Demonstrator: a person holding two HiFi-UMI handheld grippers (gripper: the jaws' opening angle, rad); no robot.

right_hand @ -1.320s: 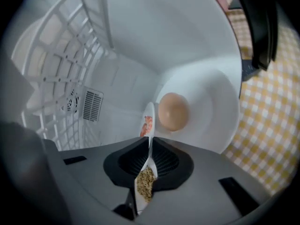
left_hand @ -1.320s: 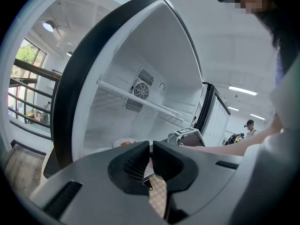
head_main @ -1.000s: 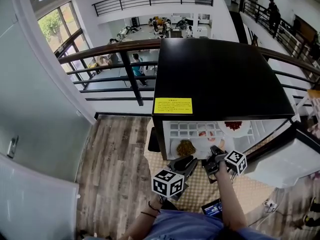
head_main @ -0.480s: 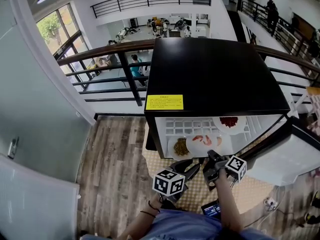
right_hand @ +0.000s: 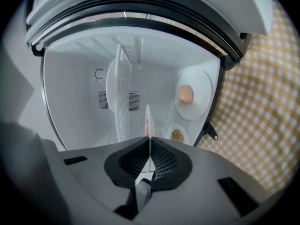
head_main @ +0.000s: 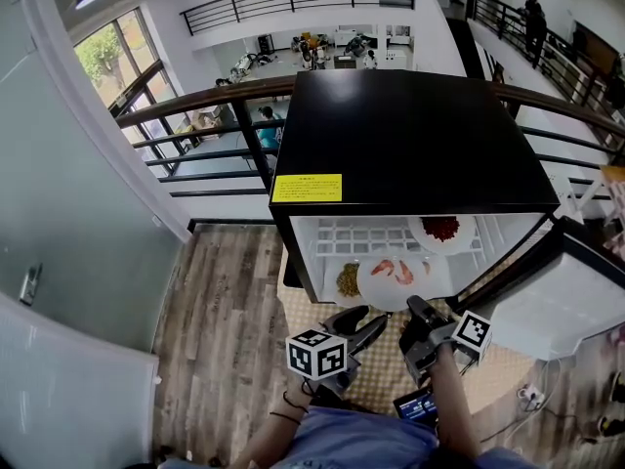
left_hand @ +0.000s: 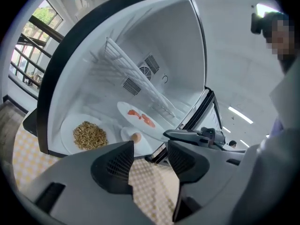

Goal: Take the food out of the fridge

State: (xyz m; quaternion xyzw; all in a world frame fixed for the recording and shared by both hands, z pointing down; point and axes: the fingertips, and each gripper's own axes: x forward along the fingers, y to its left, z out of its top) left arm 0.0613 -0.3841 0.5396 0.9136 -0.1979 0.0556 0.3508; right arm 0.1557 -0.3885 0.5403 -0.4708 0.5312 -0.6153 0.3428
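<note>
Extraction in hand: my right gripper (head_main: 416, 309) clamps the shrimp plate (head_main: 394, 279) rim, my left gripper (head_main: 364, 324) is opening empty; next, draw the plate clear of the fridge (head_main: 410, 145).

No wording is coming through clearly enough to read.
A yellow label (head_main: 307, 188) is sitting at the front left corner of the fridge (head_main: 410, 135) top, its dark print showing too small to read; square black-and-white markers are showing on the near cube (head_main: 316, 355) and the far cube (head_main: 473, 332).
</note>
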